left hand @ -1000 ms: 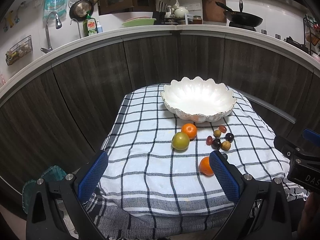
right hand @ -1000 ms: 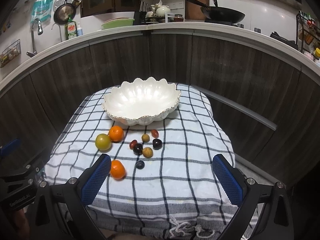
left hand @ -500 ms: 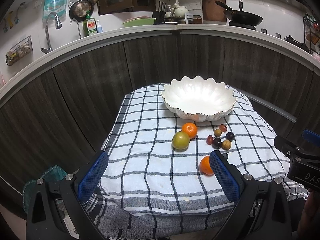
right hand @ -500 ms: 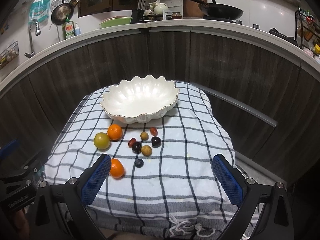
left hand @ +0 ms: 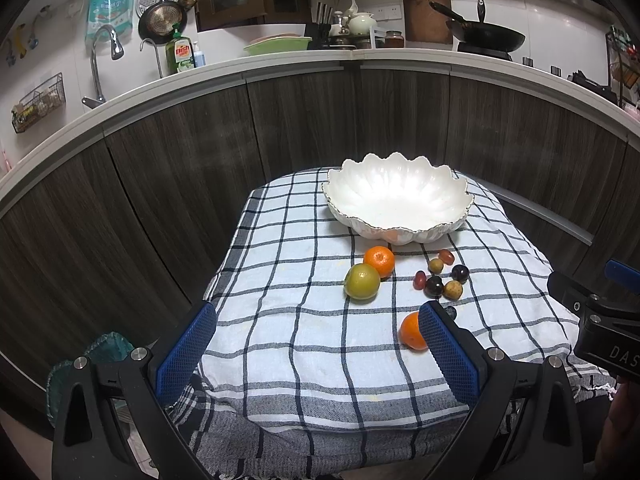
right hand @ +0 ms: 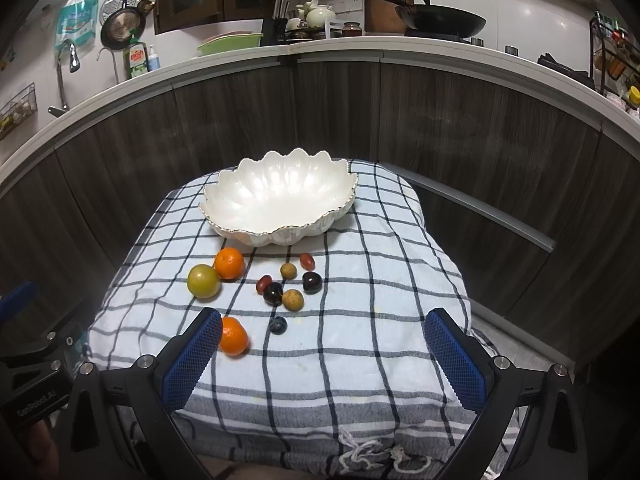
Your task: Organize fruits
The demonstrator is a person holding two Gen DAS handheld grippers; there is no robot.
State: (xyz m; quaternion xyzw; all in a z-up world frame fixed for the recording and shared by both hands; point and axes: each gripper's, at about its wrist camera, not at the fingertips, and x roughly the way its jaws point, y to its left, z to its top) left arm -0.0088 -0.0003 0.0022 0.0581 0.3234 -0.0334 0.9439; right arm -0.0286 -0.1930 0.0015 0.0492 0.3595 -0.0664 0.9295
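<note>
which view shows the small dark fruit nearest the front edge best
The right wrist view: the small dark fruit lies in the open on the checked cloth, beside the near orange. In the left wrist view only a sliver shows past a blue finger pad.

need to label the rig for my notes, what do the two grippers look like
Both match: the left gripper and the right gripper have black angular plastic arms with silver screw heads and two fingers faced with blue cross-hatched pads. White lettering marks each body, seen from the other's camera. No cables or sleeves show.
</note>
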